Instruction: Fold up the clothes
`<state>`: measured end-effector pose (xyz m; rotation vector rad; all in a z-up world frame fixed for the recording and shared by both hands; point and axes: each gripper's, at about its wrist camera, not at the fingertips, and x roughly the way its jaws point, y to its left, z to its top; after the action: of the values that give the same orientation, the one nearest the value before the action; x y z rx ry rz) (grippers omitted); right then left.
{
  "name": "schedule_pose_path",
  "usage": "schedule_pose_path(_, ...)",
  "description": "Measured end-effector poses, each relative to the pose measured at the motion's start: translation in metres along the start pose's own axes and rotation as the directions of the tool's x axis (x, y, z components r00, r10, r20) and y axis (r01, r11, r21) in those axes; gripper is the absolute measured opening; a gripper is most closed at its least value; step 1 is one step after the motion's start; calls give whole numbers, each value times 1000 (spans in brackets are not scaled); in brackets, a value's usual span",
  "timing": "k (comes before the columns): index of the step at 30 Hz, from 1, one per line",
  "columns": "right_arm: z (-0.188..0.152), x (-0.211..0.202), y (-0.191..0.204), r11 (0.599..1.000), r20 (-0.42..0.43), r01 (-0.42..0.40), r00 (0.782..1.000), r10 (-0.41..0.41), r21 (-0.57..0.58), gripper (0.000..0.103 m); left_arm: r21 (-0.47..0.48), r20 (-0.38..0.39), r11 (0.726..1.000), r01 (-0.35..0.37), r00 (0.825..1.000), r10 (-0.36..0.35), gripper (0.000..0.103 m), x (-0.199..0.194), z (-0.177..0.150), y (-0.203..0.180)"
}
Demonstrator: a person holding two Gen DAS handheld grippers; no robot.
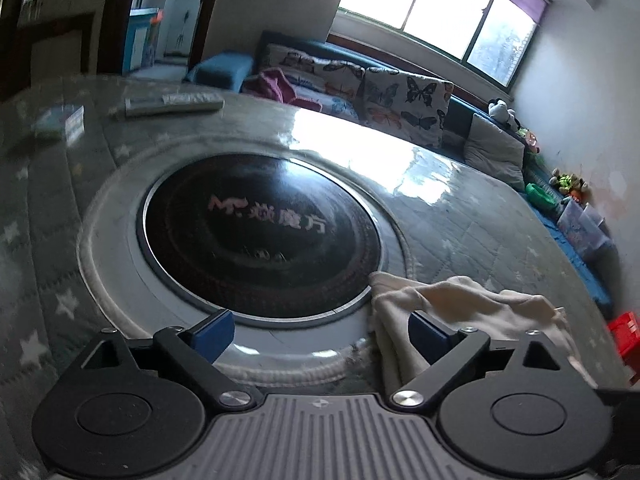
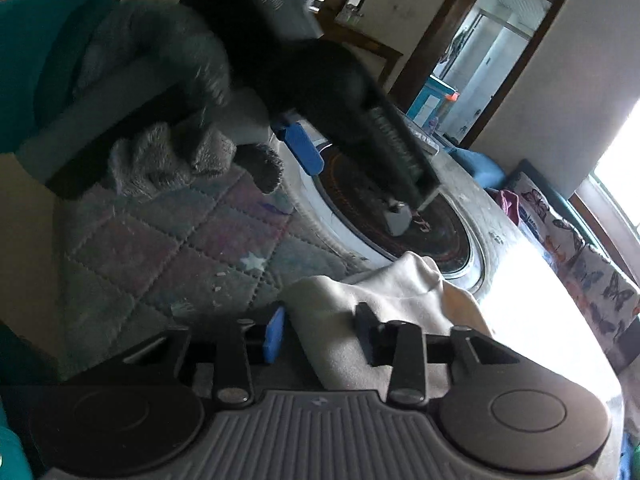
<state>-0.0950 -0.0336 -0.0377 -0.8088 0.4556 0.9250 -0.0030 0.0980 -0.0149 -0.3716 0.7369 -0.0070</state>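
Note:
A cream garment (image 1: 460, 304) lies bunched on the quilted grey table cover (image 1: 480, 232), beside the black round plate (image 1: 260, 232) in the table's middle. My left gripper (image 1: 320, 336) is open wide over the plate's near rim, nothing between its blue pads; its right finger overlaps the garment's edge. In the right wrist view the left gripper (image 2: 348, 184) hangs above the plate, held by a grey-gloved hand (image 2: 168, 80). My right gripper (image 2: 320, 334) has the cream garment (image 2: 380, 288) filling the narrow gap between its pads, which seem to press on the fold.
Two remote controls (image 1: 172, 104) and a small box (image 1: 60, 120) lie at the table's far side. A sofa with butterfly cushions (image 1: 400, 100) runs under the window behind the table. A red item (image 1: 624, 332) sits low at the right. A doorway (image 2: 480, 52) opens beyond.

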Motion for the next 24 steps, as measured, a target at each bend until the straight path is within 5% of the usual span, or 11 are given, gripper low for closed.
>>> schedule_pose_path(3,-1,0,-2,1000,8,8,1000,-8,21,15,-49,-24,998,30,999,-32,98,0,-1,-1)
schedule_pose_path(6,-2,-7,-21,989,42,-22,999,16,147,12,-105,-47,993,53,997,-58,98,2,-1,-3)
schedule_pose_path(13,-10,-31,-59,926,131,-84,991,38,369,11,-298,-113,951,82,986,-120,99,15,-1,-4)
schedule_pose_path(19,-20,-43,-72,898,170,-111,985,41,425,10,-377,-133,920,109,976,-170,97,24,0,-12)
schedule_pose_path(24,-25,-47,-73,891,190,-126,981,46,435,10,-448,-146,883,137,964,-223,85,29,-4,-19)
